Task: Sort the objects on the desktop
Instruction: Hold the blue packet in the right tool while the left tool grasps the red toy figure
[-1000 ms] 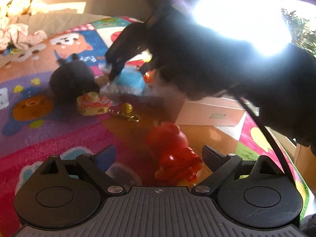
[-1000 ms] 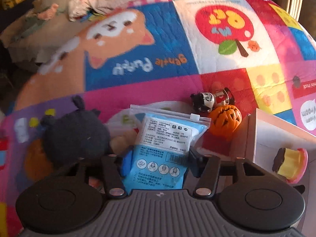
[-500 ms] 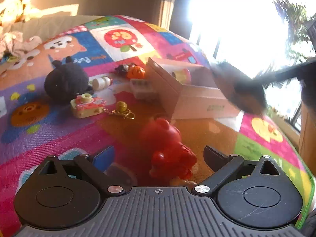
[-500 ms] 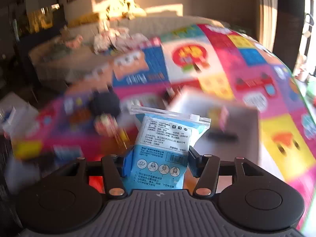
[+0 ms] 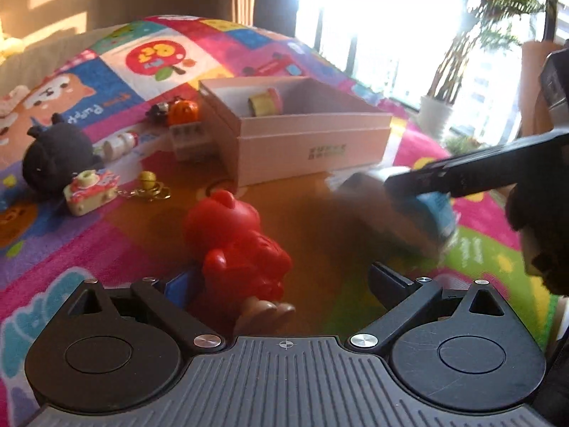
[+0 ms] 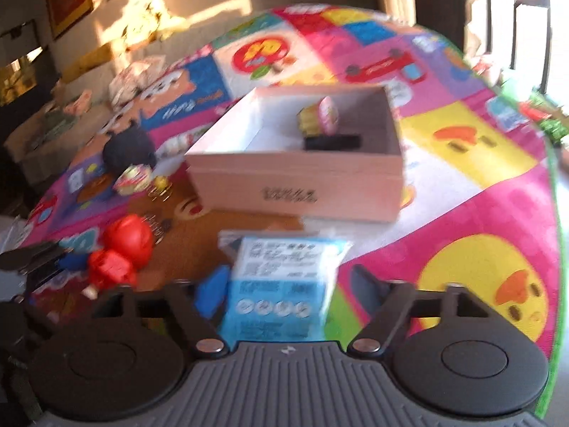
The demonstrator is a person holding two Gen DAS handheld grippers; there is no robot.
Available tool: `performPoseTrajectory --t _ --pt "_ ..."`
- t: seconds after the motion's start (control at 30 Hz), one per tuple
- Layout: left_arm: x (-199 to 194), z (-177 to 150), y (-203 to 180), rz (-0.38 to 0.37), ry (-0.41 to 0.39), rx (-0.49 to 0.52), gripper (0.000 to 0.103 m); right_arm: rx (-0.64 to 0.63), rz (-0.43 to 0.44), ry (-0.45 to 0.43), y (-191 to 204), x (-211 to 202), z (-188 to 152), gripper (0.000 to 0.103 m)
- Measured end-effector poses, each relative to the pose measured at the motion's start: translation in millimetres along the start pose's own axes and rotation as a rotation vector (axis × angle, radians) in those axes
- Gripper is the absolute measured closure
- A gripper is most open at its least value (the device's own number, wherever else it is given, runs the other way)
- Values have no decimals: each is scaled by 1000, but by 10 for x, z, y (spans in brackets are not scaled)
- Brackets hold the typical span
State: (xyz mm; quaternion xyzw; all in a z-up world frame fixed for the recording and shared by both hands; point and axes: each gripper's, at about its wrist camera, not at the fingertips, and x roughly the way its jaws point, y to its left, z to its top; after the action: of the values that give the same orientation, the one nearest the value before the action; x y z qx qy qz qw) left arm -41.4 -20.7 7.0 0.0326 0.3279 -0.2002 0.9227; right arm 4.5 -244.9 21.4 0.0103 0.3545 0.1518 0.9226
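Observation:
A red bear toy (image 5: pixel 238 249) lies on the colourful mat between the wide-apart fingers of my left gripper (image 5: pixel 284 284), which is open. My right gripper (image 6: pixel 288 288) has its jaws spread; a blue sachet packet (image 6: pixel 284 284) sits between them, low over the mat in front of the white box (image 6: pixel 302 181). It looks released, though blur hides any contact. In the left wrist view the right gripper (image 5: pixel 419 210) and packet (image 5: pixel 434 213) show blurred at the right. The box (image 5: pixel 309 142) holds a small yellow-pink toy (image 5: pixel 265 101).
Left of the box lie a black plush (image 5: pixel 53 156), a toy camera keychain (image 5: pixel 92 192), a small bottle (image 5: pixel 119 144), a pumpkin figure (image 5: pixel 183 112) and a white block (image 5: pixel 188 142). A window and potted plant (image 5: pixel 437 106) stand behind the mat's right edge.
My right gripper swung from over the mat's far side to the front of the box, came down low, and its jaws opened around the packet. The left gripper edged closer to the red bear.

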Motion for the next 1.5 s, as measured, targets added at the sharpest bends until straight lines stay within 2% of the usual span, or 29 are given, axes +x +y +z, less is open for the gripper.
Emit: performPoseTrajectory --t 0.17,0.3,0.47,0.57,0.63,0.77,0.87,1.0,1.17,1.33,1.5 --pt "-29 5 56 113 40 52 2 -11 -61 -41 8 44 -104 13" --pt "-95 26 185 223 52 84 1 4 -111 -71 -10 70 -208 4" --pt "-181 91 473 393 62 30 1 55 -99 -60 -56 127 -249 2" --pt "-221 108 652 446 69 -39 1 56 -100 -59 -56 134 -253 0" --pt "-250 112 727 430 72 -95 1 58 -101 -57 -54 139 -262 0" --pt "-261 128 722 246 62 -185 1 65 -99 -52 -48 147 -272 0" --pt "-159 161 599 187 57 -177 1 66 -98 -48 -45 154 -275 0" --pt "33 234 461 206 53 -129 0 65 -102 -50 -42 149 -278 0" --pt "221 353 422 201 50 -131 0 62 -101 -54 -35 143 -283 0" --pt "363 380 331 231 41 -66 0 38 -100 -61 0 128 -292 0" --pt "411 440 391 171 45 -116 0 -1 -81 -63 40 114 -291 0"
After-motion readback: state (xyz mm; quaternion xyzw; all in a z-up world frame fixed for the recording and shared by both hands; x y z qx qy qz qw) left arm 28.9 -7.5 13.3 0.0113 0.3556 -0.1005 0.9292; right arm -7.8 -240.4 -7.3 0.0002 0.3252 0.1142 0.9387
